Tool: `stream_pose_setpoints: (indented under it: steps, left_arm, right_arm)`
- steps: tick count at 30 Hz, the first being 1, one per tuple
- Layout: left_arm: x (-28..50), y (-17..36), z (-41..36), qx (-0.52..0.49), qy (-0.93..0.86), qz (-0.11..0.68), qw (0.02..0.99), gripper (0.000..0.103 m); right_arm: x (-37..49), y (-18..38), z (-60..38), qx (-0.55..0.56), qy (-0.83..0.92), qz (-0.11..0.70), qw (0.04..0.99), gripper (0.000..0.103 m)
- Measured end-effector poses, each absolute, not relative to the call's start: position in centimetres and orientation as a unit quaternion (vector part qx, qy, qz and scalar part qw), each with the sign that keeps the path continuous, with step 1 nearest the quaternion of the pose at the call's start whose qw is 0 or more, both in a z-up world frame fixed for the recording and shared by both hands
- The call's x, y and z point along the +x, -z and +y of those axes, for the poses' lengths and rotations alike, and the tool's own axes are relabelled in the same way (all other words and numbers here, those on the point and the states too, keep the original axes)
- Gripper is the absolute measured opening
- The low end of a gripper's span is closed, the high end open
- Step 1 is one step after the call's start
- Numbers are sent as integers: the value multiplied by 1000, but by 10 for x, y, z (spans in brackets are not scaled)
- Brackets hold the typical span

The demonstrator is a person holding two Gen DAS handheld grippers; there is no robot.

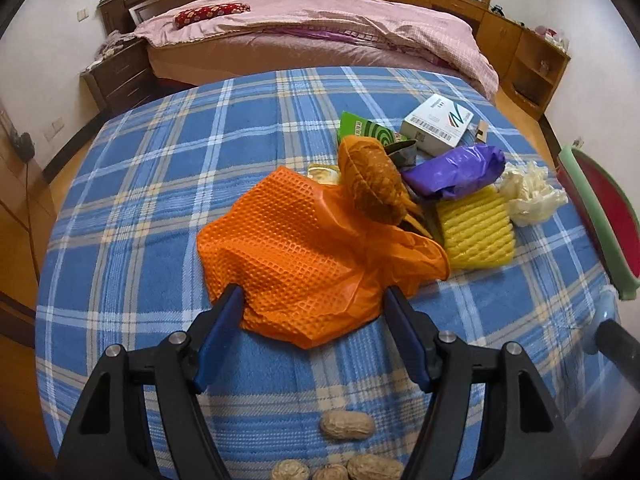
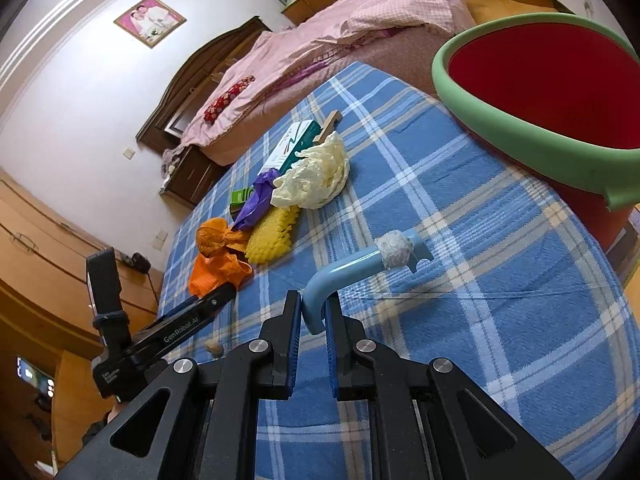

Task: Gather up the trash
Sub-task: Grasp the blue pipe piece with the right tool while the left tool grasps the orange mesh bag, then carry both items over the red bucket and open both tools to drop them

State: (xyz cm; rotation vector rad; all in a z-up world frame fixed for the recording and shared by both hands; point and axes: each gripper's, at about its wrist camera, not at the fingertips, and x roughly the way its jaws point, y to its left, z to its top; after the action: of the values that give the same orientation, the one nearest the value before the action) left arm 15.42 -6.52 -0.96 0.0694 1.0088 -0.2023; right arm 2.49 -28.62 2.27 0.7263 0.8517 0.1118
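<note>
A trash pile lies on the blue plaid cloth (image 1: 160, 208): an orange textured bag (image 1: 296, 248), an orange net ball (image 1: 372, 180), a purple bag (image 1: 456, 172), a yellow foam net (image 1: 474, 232), a crumpled white glove (image 1: 528, 192), a white box (image 1: 438, 124) and a green packet (image 1: 368, 130). My left gripper (image 1: 312, 300) is open, with the near edge of the orange bag between its fingertips and not pinched. My right gripper (image 2: 314, 312) is shut on a bent light-blue handle (image 2: 348, 270) with a taped wad (image 2: 394, 250) near its far end. The left gripper (image 2: 216, 300) shows beside the orange bag (image 2: 212, 272).
A red bin with a green rim (image 2: 520, 148) stands at the cloth's right edge, also at the right in the left wrist view (image 1: 592, 216). Several peanuts (image 1: 347, 426) lie under the left gripper. A bed with a pink quilt (image 1: 320, 28) is behind.
</note>
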Motion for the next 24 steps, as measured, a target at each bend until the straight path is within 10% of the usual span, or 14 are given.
stream_pose_setpoints:
  steps: [8,24]
  left_arm:
    - [150,5,-32,-7,85,470,879,15]
    - [90,-52,-13,-100,160,412,892,9]
  right_arm:
    - [14,-27,-291,348,-52,393,849,12]
    - [-14,-56,-283,324,-63,354,875,12]
